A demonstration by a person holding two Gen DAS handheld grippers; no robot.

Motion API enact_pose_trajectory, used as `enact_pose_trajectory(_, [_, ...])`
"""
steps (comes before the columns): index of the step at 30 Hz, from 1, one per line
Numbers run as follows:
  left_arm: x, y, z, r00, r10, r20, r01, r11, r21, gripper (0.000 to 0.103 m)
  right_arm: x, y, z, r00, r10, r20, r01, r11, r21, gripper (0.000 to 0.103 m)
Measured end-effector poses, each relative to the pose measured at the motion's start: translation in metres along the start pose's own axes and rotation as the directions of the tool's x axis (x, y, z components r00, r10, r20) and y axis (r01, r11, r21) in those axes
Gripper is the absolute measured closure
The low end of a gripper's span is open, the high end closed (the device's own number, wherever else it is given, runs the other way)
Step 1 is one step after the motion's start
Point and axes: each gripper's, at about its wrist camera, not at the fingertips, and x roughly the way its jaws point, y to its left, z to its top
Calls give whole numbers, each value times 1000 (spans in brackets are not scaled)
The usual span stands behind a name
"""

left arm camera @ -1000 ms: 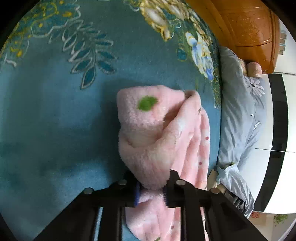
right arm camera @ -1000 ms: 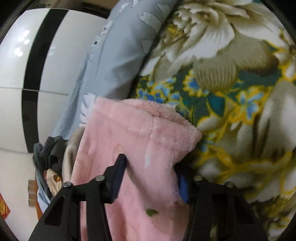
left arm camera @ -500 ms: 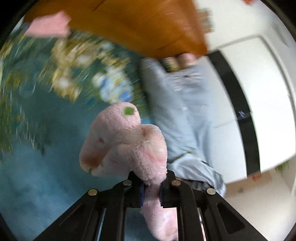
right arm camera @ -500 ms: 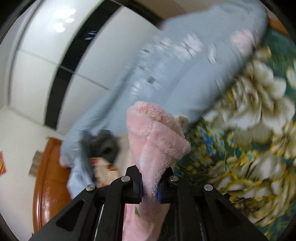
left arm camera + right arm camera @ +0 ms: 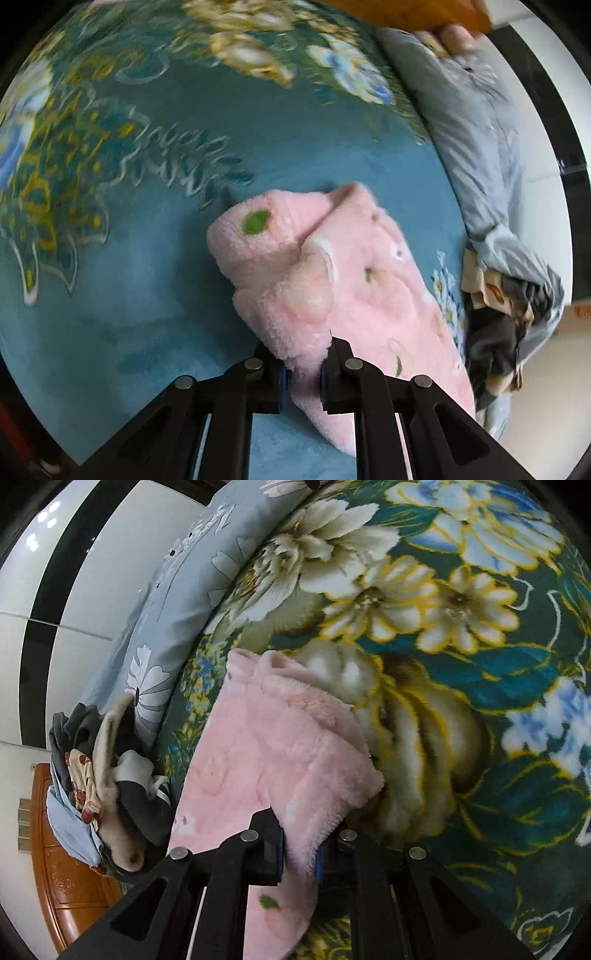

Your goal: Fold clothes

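Garment: a pink fleece garment lies on the teal floral blanket, partly folded, 1 edge pinched by each of the 2 tongs.
Left gripper: closed tight on a thick fold at the garment's near edge; the fleece fills the narrow gap between its blue-padded fingers.
Right gripper: clamped on the garment's near hem, fleece bulging above and hanging below the fingers.
Pose: both tongs sit low, aimed forward and down over the blanket.
Long axis, left view: runs from the left tongs ahead, with a folded flap bearing a green spot at the far left.
Long axis, right view: runs ahead and slightly left from the right tongs.
Beyond: a grey-blue flowered quilt lies left of the right tongs, with a heap of dark clothes at its near end.
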Motion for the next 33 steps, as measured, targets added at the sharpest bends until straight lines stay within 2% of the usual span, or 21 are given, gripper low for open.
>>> enact_pose_trajectory(5, [3,-7,2,998,61,-13,-60,997,57,86,-5,15,3,1000,-10,-8,9,998,-57,85])
enact_pose_trajectory(6, [4,-2,0,998,61,-14,-61,998,24,86,-5,19,3,1000,-15,-10,14,997,-74,82])
enact_pose_trajectory(7, [6,3,-1,998,59,-14,-59,998,-14,81,-8,20,4,1000,-12,-10,11,997,-78,81])
enact_pose_trajectory(9, [6,19,-4,999,33,-44,-37,995,-96,66,-17,13,3,1000,15,-6,-15,998,-56,77])
enact_pose_trajectory(10, [3,27,-5,999,26,-46,-32,991,-129,48,-21,10,3,1000,28,-4,-28,999,-45,76])
enact_pose_trajectory(11, [0,35,-7,999,19,-47,-26,987,-161,43,-25,7,2,999,41,-1,-41,999,-34,76])
enact_pose_trajectory(12, [-4,43,-8,999,12,-47,-21,981,-192,43,-30,4,2,999,54,1,-54,998,-23,76])
enact_pose_trajectory(14, [-19,51,-8,999,38,-19,-42,974,-223,43,-39,-2,1,997,81,7,-81,997,-1,76])
enact_pose_trajectory(15, [-29,51,-7,997,75,9,-71,974,-215,43,-43,-6,1,996,94,10,-94,996,10,76])
enact_pose_trajectory(18, [-70,38,-2,975,176,134,-151,972,-183,43,-59,0,-2,992,126,27,-126,992,-8,75])
enact_pose_trajectory(21, [-97,-2,-6,956,140,259,-108,985,-132,43,-67,14,1,986,159,43,-155,985,-78,74])
enact_pose_trajectory(23, [-90,-41,-9,956,85,282,-62,994,-89,43,-57,13,3,994,110,24,-108,992,-72,74])
enact_pose_trajectory(25, [-81,-76,-25,961,-1,276,10,999,-31,42,-45,8,2,997,73,9,-73,996,-59,74])
enact_pose_trajectory(28, [-43,-130,-51,972,-102,212,91,994,64,42,-37,-4,1,999,32,11,-32,999,-35,73])
enact_pose_trajectory(29, [-25,-147,-60,977,-117,176,101,990,99,42,-37,-7,0,999,30,11,-30,999,-28,67])
enact_pose_trajectory(32, [29,-186,-100,994,-97,47,87,980,179,42,-42,-8,-2,999,42,5,-42,999,-33,57])
enact_pose_trajectory(33, [39,-190,-110,995,-95,25,88,978,188,42,-45,-6,-3,998,55,8,-55,997,-46,53])
